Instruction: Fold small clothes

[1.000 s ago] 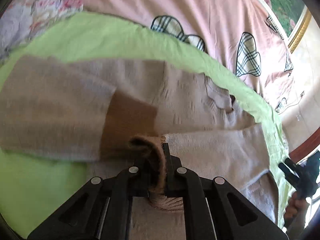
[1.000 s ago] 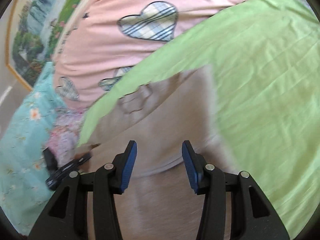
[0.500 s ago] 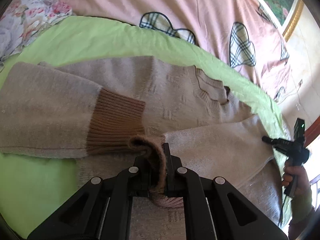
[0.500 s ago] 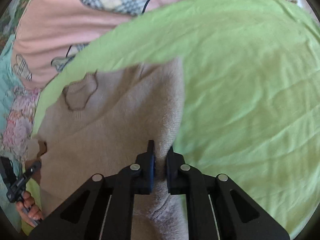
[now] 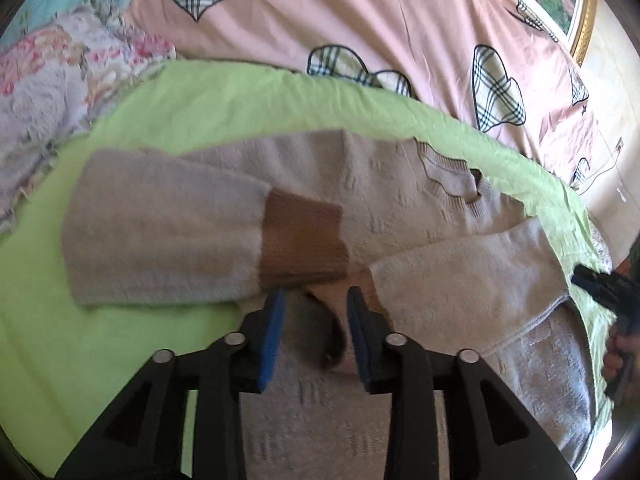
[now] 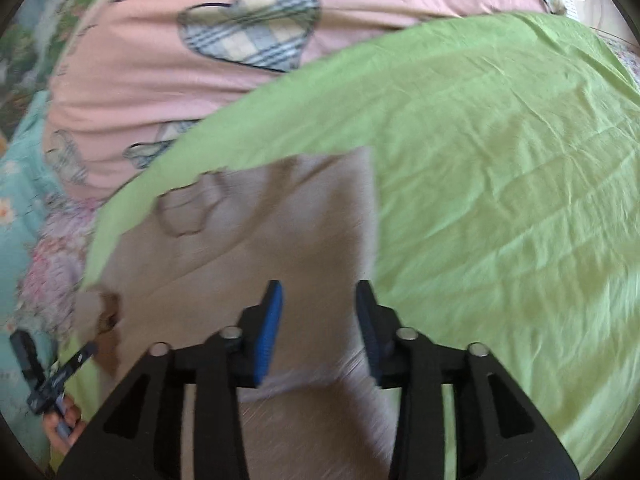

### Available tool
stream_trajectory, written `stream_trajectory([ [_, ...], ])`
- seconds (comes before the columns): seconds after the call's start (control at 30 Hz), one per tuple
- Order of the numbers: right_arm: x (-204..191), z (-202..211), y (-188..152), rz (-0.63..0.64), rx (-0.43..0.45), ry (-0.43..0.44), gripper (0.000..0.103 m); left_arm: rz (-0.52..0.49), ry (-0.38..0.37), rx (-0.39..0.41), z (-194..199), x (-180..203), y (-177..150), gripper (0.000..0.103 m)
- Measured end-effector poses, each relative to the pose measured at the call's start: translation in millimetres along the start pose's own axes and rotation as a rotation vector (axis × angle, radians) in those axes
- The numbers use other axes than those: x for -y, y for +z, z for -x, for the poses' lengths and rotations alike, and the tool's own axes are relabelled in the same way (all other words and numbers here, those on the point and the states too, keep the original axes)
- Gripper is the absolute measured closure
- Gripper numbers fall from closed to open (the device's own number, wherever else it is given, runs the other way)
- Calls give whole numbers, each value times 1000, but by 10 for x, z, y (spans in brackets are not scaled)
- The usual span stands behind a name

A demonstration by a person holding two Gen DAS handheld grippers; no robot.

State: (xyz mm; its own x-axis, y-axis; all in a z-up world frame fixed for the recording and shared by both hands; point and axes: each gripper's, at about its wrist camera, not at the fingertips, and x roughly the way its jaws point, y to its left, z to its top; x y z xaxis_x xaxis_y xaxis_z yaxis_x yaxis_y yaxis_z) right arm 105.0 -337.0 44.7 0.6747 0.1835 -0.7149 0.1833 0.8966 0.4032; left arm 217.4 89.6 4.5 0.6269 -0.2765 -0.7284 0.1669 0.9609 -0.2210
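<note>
We are opening both grippers: the left gripper (image 5: 314, 300) has just released the sweater (image 5: 400, 200) cuff, the right gripper (image 6: 318, 296) its side. Both sleeves now lie folded across it on the green sheet (image 5: 240, 96) beyond.

Beige knit sweater (image 5: 400, 208) flat on green sheet (image 5: 200, 100), sleeves folded inward
</note>
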Motion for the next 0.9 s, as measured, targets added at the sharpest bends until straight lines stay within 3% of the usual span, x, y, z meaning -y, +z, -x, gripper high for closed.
stream_trajectory([
  [0.07, -150, 16, -138, 9, -21, 48, 56, -12, 17, 5, -29, 36, 109, 46],
  [0.17, -352, -35, -353, 8, -73, 119, 55, -48, 38, -10, -174, 162, 222, 27],
  [0.37, -597, -133, -629, 23, -149, 189, 55, -136, 117, -122, -732, 342, 243, 28],
  [0.4, -614, -148, -647, 25, -157, 193, 55, -138, 135, -134, -800, 316, 228, 37],
  [0.47, -632, -173, -646, 20, -164, 193, 55, -123, 166, -127, -828, 223, 221, 70],
  [0.53, -621, -159, -640, 13, -164, 189, 55, -57, 140, -115, -756, 57, 260, 93],
  [0.67, -587, -97, -639, 11, -149, 188, 55, 18, 93, -56, -497, -32, 349, 95],
  [0.73, -598, -68, -644, 8, -140, 194, 55, 4, 70, -11, -288, 106, 378, 95],
  [0.9, -542, 56, -624, -3, -109, 191, 55, -26, -89, 46, 77, 678, 431, 95],
])
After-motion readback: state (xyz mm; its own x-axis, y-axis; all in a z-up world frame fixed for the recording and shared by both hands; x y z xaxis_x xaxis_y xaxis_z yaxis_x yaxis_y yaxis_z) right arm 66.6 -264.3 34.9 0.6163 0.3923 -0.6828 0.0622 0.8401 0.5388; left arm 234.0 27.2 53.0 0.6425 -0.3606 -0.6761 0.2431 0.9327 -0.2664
